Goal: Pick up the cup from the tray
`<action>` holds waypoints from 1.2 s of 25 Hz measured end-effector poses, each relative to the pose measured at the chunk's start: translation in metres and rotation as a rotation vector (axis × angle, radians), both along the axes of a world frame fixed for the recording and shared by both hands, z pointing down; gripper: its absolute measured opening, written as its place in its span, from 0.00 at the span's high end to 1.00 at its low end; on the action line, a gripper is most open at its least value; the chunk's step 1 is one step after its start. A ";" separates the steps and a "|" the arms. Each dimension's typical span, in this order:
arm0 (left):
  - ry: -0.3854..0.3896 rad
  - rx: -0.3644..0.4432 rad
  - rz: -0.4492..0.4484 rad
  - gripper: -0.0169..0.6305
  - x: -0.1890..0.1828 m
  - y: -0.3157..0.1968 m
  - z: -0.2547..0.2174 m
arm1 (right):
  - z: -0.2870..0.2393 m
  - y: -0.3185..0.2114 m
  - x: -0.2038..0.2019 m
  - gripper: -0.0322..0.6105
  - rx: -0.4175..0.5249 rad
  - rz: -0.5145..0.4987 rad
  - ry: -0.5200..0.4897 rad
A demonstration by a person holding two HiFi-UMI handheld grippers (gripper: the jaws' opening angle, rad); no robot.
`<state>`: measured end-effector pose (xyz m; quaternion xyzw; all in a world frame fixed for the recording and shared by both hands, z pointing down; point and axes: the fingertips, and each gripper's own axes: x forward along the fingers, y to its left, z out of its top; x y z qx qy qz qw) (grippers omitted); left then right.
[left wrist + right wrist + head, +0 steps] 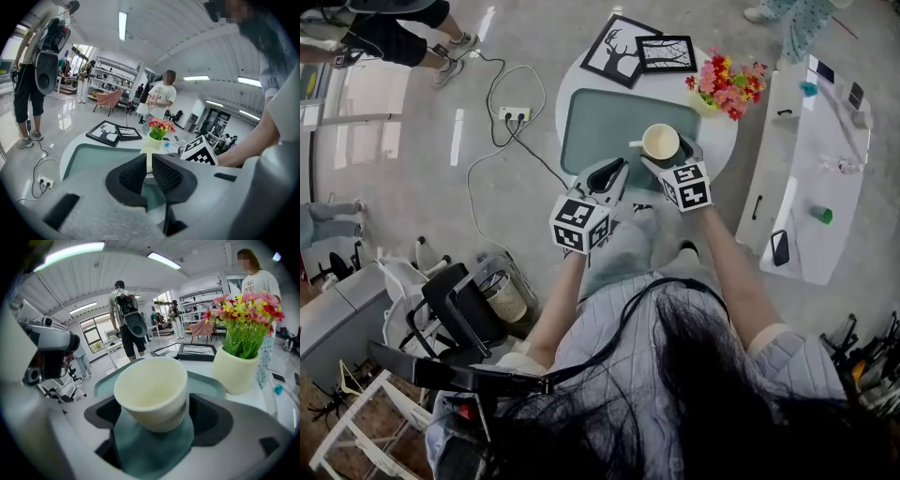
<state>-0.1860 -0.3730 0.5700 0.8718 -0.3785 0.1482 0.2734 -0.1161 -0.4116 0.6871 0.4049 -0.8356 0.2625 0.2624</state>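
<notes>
Cream ceramic cup (661,142) with a small side handle stands upright on the grey-green rounded-rectangle tray (600,127), on the tray's right half, toward the edge nearest the person. It looks empty inside.

Right gripper (668,159) is at that same tray corner, jaws spread wide with the cup between them. In the right gripper view a dark gap shows on each side of the cup wall, so the pads are not pressing yet - no grip. Cup base appears to sit on the tray surface, not lifted.

Left gripper (605,176) hangs over the tray's near edge, just left of the cup and apart from it. Its jaws are drawn almost together with only a thin slit, nothing between them - idle.

Beyond the tray's far edge lie two black-framed pictures (637,52); off the tray's far right corner stands a cream pot of pink and yellow flowers (727,84), clear of the cup.

Progress, judged: reach and alignment done, cup straddled. Left to do: close the right jaws on the cup wall, then raise it off the tray. Roughly halfway at most.
</notes>
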 end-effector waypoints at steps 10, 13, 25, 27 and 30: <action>-0.028 -0.038 -0.007 0.95 -0.013 0.011 0.016 | 0.005 -0.017 -0.012 0.26 0.065 0.000 0.023; -0.031 -0.044 -0.011 0.95 -0.016 0.013 0.018 | 0.008 -0.020 -0.016 0.26 0.073 -0.014 0.014; -0.053 -0.044 -0.046 0.95 -0.034 0.024 0.018 | 0.006 -0.022 -0.014 0.26 0.062 -0.021 0.021; -0.054 -0.045 -0.051 0.95 -0.037 0.027 0.018 | 0.001 -0.018 -0.013 0.27 0.063 -0.015 0.013; -0.052 -0.042 -0.062 0.95 -0.038 0.031 0.017 | -0.011 -0.013 -0.012 0.27 0.074 -0.013 -0.008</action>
